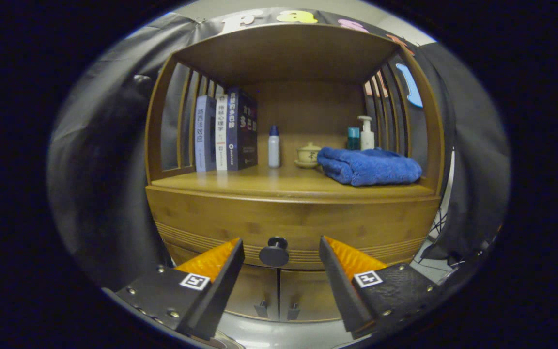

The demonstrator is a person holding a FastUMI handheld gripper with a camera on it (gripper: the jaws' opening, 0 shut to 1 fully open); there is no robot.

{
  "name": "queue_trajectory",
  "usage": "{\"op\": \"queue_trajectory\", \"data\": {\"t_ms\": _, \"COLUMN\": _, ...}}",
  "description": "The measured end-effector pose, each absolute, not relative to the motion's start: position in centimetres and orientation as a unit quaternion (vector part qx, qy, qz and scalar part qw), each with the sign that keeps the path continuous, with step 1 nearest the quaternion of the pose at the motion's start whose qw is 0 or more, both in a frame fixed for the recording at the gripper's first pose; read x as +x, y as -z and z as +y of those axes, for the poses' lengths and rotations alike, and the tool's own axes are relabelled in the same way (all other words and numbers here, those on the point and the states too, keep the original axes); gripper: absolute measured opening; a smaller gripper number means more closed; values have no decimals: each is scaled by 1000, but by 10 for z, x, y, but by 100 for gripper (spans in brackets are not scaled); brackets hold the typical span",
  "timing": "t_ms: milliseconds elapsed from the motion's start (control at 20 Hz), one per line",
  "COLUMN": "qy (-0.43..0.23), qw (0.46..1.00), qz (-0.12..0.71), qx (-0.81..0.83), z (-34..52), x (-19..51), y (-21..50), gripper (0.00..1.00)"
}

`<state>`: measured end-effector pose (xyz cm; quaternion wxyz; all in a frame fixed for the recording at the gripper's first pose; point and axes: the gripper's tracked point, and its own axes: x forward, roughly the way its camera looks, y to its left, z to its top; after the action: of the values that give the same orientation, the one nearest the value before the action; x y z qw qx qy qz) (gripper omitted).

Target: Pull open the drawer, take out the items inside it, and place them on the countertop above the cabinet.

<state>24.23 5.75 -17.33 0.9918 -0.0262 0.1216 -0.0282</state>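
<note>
Drawer (288, 228) sits closed under the countertop (279, 186), its round knob (274, 251) lying between the spread fingers of the gripper (281, 252), seemingly just ahead and untouched. Opening is the step in hand: advance, clamp the knob, pull straight back.

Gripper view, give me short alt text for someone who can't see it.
Open tongs flank the round knob of a closed wooden drawer, not touching it. On the countertop above stand three books, a small bottle, a lidded cup, a folded blue towel and two bottles behind it.
</note>
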Motion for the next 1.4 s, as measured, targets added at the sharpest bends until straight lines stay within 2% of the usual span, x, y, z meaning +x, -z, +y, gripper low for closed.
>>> {"op": "queue_trajectory", "data": {"t_ms": 300, "qy": 31, "qw": 988, "qz": 149, "qx": -40, "z": 62, "x": 274, "y": 203, "gripper": 60}}
{"op": "queue_trajectory", "data": {"t_ms": 350, "qy": 31, "qw": 988, "qz": 145, "qx": -43, "z": 62, "x": 281, "y": 201, "gripper": 59}}
{"op": "queue_trajectory", "data": {"t_ms": 400, "qy": 32, "qw": 988, "qz": 146, "qx": -48, "z": 64, "x": 282, "y": 203, "gripper": 45}}
{"op": "queue_trajectory", "data": {"t_ms": 450, "qy": 31, "qw": 987, "qz": 152, "qx": -48, "z": 63, "x": 287, "y": 208, "gripper": 46}}
{"op": "queue_trajectory", "data": {"t_ms": 650, "qy": 50, "qw": 986, "qz": 158, "qx": -10, "z": 60, "x": 282, "y": 205, "gripper": 36}}
{"op": "queue_trajectory", "data": {"t_ms": 750, "qy": 52, "qw": 985, "qz": 164, "qx": 16, "z": 61, "x": 280, "y": 209, "gripper": 36}}
{"op": "queue_trajectory", "data": {"t_ms": 850, "qy": 57, "qw": 985, "qz": 162, "qx": 27, "z": 60, "x": 274, "y": 205, "gripper": 28}}
{"op": "queue_trajectory", "data": {"t_ms": 1400, "qy": 57, "qw": 987, "qz": 151, "qx": 5, "z": 64, "x": 228, "y": 205, "gripper": 28}}
